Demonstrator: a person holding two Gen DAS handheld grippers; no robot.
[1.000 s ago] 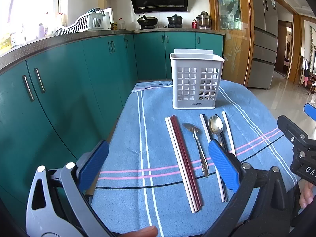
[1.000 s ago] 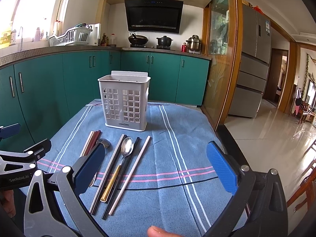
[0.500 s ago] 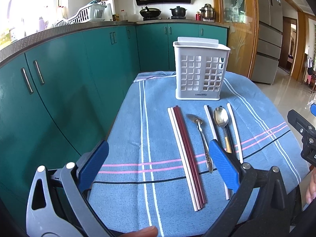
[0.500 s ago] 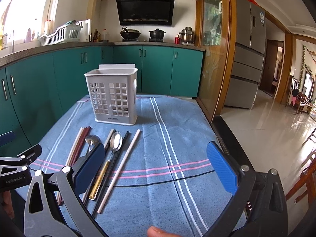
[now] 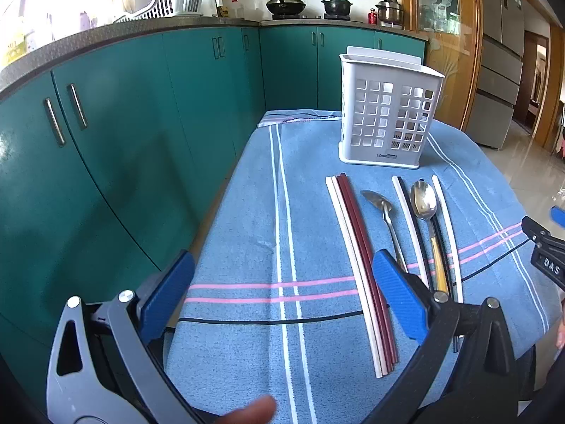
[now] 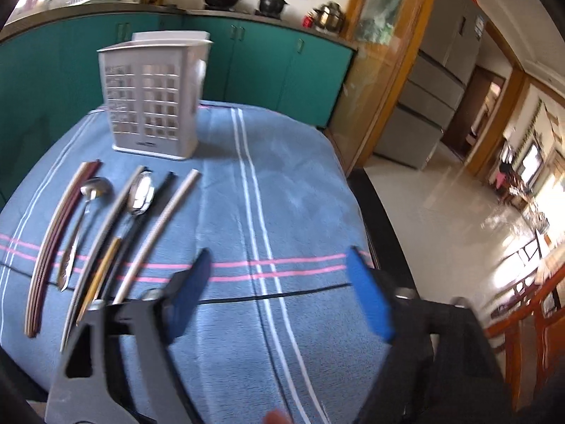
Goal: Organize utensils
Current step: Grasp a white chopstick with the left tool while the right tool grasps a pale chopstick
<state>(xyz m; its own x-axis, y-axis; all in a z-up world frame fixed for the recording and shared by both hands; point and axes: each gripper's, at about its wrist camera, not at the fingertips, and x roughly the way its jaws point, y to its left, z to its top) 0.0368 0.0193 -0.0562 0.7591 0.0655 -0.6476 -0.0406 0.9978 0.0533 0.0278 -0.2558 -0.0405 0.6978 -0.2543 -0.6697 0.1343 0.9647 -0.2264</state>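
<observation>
My right wrist view is smeared with motion blur, so the utensil holder (image 6: 155, 99) shows no clear grid. The left hand-held gripper (image 5: 282, 296) covers the lower handle of the silver spoon (image 5: 383, 212) and the gold-handled spoon (image 5: 425, 208). The right hand-held gripper (image 5: 545, 251) is cut off at my left view's edge.

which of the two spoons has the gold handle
The right-hand spoon, lying between the white and black chopsticks, has the gold handle. The left spoon, nearer the dark red chopsticks, is all silver.
</observation>
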